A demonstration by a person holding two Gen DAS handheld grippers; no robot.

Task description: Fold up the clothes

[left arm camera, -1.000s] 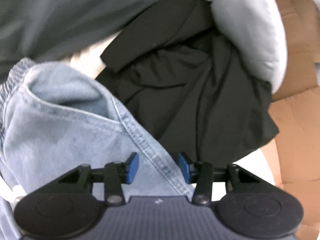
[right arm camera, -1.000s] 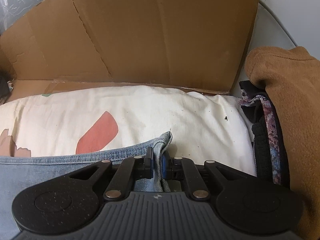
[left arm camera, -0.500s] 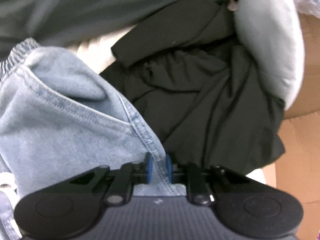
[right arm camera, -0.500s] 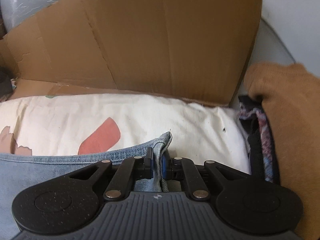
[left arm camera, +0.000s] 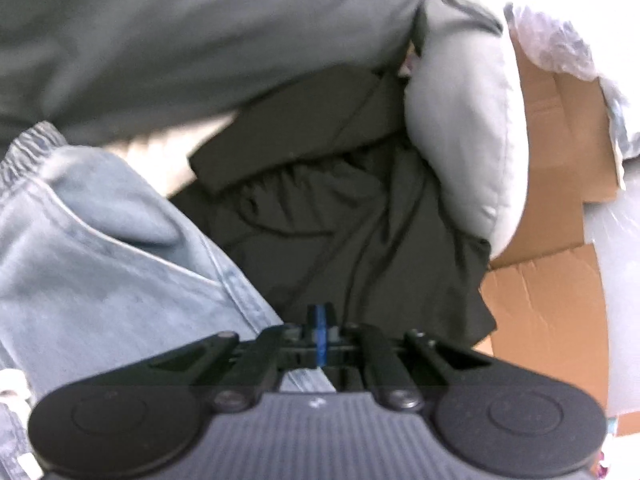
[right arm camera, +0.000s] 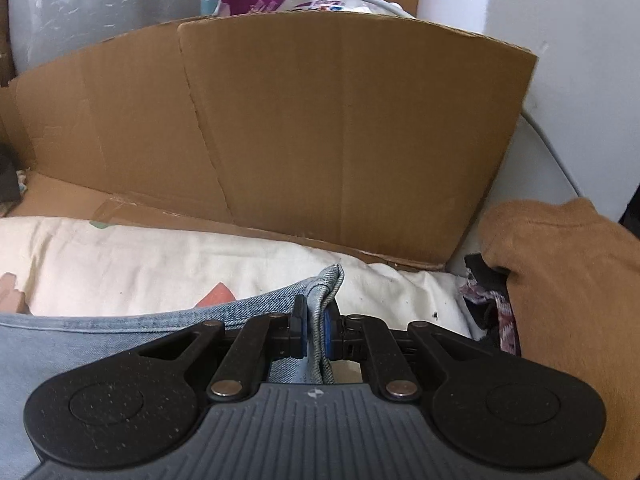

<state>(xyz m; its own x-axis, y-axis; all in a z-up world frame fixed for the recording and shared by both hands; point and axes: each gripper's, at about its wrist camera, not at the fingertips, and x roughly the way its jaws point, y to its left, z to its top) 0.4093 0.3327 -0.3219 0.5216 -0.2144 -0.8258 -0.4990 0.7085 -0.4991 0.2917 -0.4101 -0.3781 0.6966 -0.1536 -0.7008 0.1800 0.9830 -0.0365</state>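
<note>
Cardboard [right arm camera: 320, 128] stands folded behind a cream cloth [right arm camera: 160, 256] with reddish shapes printed on it, and on that cloth lie the jeans [right arm camera: 80, 344], pale blue denim spreading from the lower left of the right wrist view. Right gripper [right arm camera: 315, 336] is clenched on a folded hem corner of the jeans: the denim stands up between the blue pads and pokes out just past the fingertips, with the rest of the garment trailing away to the left below the gripper body. To the right of it sits a brown garment [right arm camera: 568, 280] over a dark patterned one [right arm camera: 496, 308], both apart from the jeans. Left gripper [left arm camera: 320, 332] has its jaws pressed fully together, the blue pads meeting in a thin line; the seamed edge of the jeans [left arm camera: 100, 264] runs diagonally down to it and passes under its left finger, and denim shows again below the pads, but the blurred view does not let me tell whether any cloth is actually caught between them. Beyond the left gripper lies a rumpled black garment [left arm camera: 340, 216], touching the jeans' edge, with a grey cushion [left arm camera: 468, 132] at its right and a large grey cloth [left arm camera: 180, 40] across the top. More cardboard [left arm camera: 548, 300] lies at the right.
</note>
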